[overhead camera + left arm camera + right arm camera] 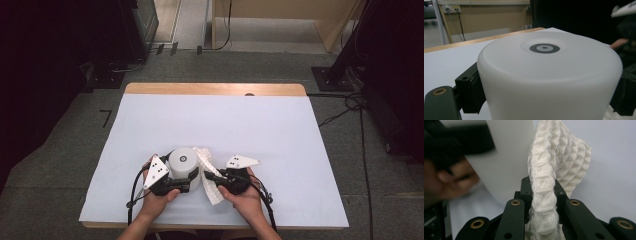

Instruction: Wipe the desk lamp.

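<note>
Grey carpet and dark equipment surround the desk (pixel 150 89), whose top is covered by a white sheet (pixel 260 130). Near the sheet's front edge, a little left of its middle, stands a white cylinder (pixel 183 165) with a small dark ring at the centre of its top. Both hands come in over the same front edge. The left gripper (pixel 172 186) is at the cylinder's near side, its fingers (pixel 470 92) pressed against the cylinder's two flanks, clamped on it. Just right of the cylinder and touching it hangs a white waffle-knit cloth (pixel 207 172). The right gripper (pixel 223 181) holds the cloth, its fingers (pixel 514 216) closed on a bunched fold.
</note>
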